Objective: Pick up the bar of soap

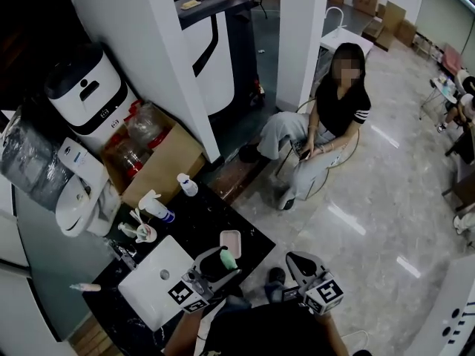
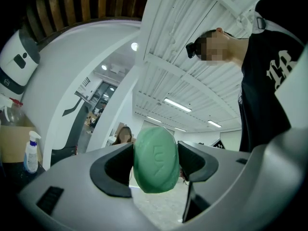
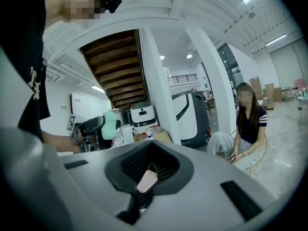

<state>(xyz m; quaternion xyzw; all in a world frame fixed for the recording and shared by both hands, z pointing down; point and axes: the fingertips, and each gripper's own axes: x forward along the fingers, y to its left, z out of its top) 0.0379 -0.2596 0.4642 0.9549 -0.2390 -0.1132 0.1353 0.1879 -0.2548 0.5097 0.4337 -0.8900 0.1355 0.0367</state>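
Note:
The green oval bar of soap (image 2: 155, 159) sits upright between the two dark pads of my left gripper (image 2: 155, 161), which is shut on it and holds it in the air. From the head view the soap (image 1: 228, 259) and the left gripper (image 1: 220, 264) hang over the right end of the black counter (image 1: 194, 228), just below the empty pink soap dish (image 1: 231, 242). My right gripper (image 1: 299, 264) is off the counter to the right, over the floor, with its jaws together and nothing held (image 3: 150, 163). Its view shows the held soap (image 3: 111, 123) at the left.
A white sink (image 1: 152, 283) is set in the counter at the left. Behind it stand a spray bottle (image 1: 156, 208), a small bottle (image 1: 187, 185) and a cup of brushes (image 1: 143, 233). A cardboard box (image 1: 165, 162), a white pillar (image 1: 300, 35) and a seated person (image 1: 326, 128) lie beyond.

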